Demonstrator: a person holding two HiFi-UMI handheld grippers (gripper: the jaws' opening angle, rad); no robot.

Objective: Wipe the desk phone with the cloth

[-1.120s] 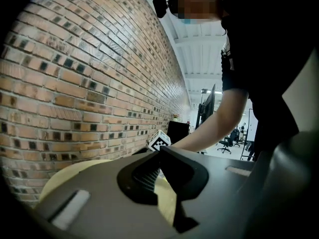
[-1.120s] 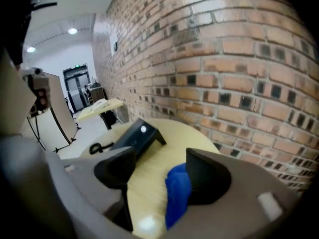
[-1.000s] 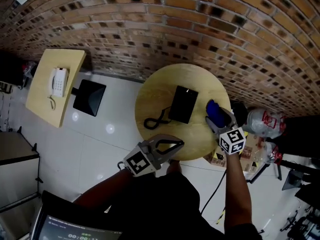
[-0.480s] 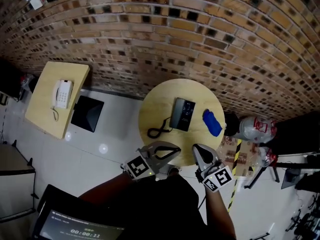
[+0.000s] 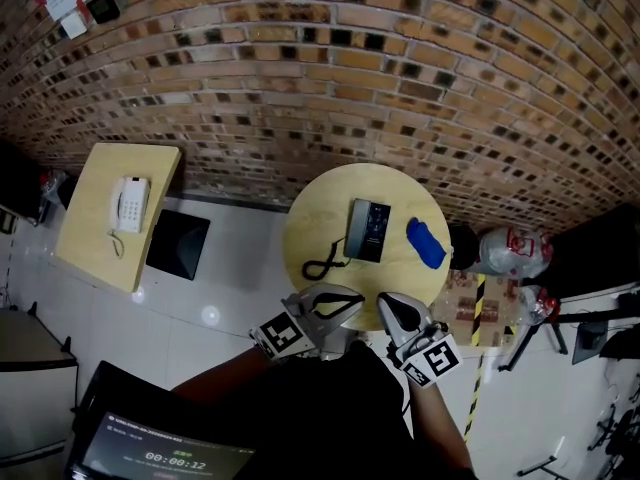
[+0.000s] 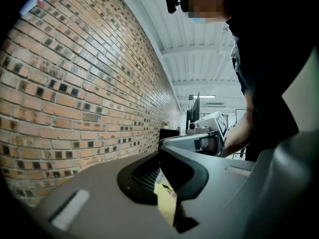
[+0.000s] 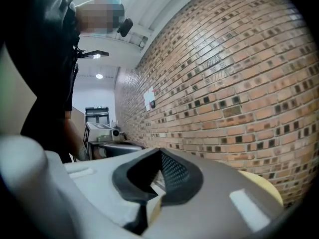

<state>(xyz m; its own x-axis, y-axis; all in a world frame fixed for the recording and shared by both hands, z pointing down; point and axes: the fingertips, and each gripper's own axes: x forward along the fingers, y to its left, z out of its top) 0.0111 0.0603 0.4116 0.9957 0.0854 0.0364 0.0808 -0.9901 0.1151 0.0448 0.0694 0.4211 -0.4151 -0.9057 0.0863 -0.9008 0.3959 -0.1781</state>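
A black desk phone lies on the round wooden table, its curled cord trailing to the left. The blue cloth lies crumpled just right of the phone, touched by nothing. Both grippers are held off the table's near edge, close to the person's body. My left gripper is shut and empty, tips together in the left gripper view. My right gripper is also shut with nothing in it, as the right gripper view shows. Neither gripper view shows the phone or the cloth.
A brick wall runs behind the table. At the left a second wooden table carries a white phone, with a black panel beside it. Plastic bags and clutter lie to the right. A laptop screen is at the bottom left.
The right gripper was open at the blue cloth on the table; it has drawn back past the near edge and shut empty. The cloth stays beside the phone. The left gripper barely moved.
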